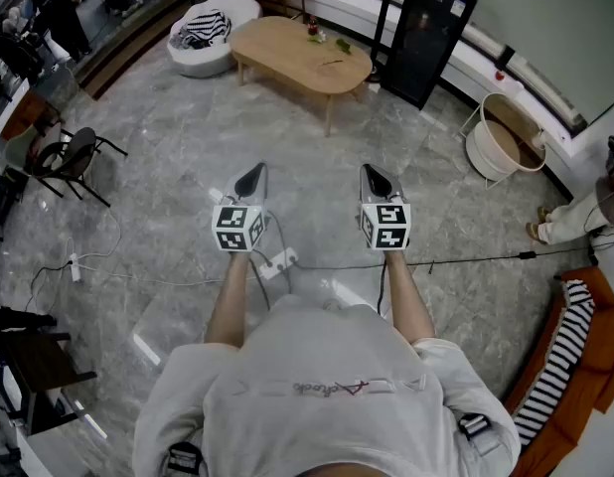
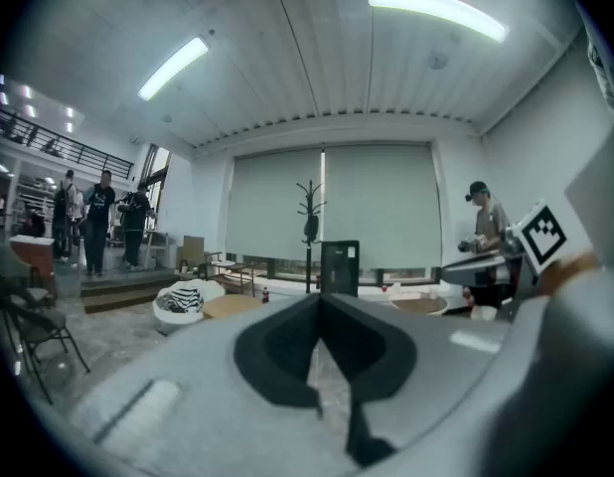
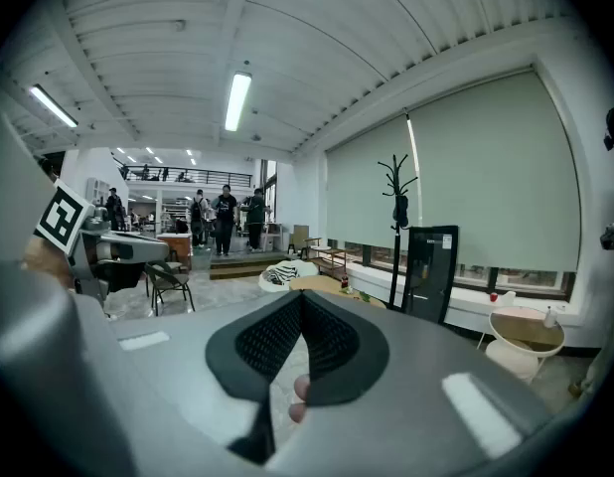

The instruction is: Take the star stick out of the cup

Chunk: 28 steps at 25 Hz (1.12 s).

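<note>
Head view: holding the left gripper point(image 1: 250, 179) and the right gripper point(image 1: 375, 179) out side by side, a little apart, both hovering over the grey floor point(image 1: 168, 217) and pointing toward the wooden table point(image 1: 287, 53) well ahead. Spotting small red and green items point(image 1: 314, 30) at the table's far edge, too tiny to name; not making out the star stick or the cup in any view. Taking in a white beanbag point(image 1: 203, 33) just off the table's left end, a black cabinet point(image 1: 431, 28) off its right end, a white tub point(image 1: 504, 137) further right, and a power strip point(image 1: 278, 260) lying on the floor between the two arms.

Left gripper view: jaws pressing together at the tips, gripping nothing, aiming nearly level at the cabinet and a coat stand point(image 2: 310, 217) before the drawn blinds. Catching the right gripper at the right edge.

Right gripper view: dark pads meeting at the tips here too, nothing caught between them, a fingertip point(image 3: 298, 391) peeking through the gap at their base. Catching the left gripper at the left edge, with people point(image 3: 226, 217) standing far back.
</note>
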Each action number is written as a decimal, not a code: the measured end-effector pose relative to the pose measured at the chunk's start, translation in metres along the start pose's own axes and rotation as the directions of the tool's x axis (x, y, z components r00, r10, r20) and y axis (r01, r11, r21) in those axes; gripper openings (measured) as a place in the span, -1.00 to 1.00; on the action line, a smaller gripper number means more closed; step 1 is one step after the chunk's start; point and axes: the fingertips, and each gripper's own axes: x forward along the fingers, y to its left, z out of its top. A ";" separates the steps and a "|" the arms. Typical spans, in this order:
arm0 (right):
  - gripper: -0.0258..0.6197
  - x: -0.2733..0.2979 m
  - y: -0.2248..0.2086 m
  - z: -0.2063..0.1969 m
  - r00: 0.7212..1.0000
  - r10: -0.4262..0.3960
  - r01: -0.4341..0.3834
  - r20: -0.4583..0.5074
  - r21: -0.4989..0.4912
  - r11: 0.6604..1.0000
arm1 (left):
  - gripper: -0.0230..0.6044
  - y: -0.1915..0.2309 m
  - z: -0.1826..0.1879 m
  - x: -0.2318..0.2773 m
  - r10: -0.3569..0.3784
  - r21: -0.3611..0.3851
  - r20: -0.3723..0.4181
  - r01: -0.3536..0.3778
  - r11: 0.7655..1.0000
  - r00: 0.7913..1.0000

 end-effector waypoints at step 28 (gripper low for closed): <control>-0.91 -0.002 0.027 0.004 0.994 -0.107 0.107 0.036 0.011 0.994 | -0.92 0.027 -0.010 -0.015 -0.062 0.007 -0.003 0.062 0.998 0.998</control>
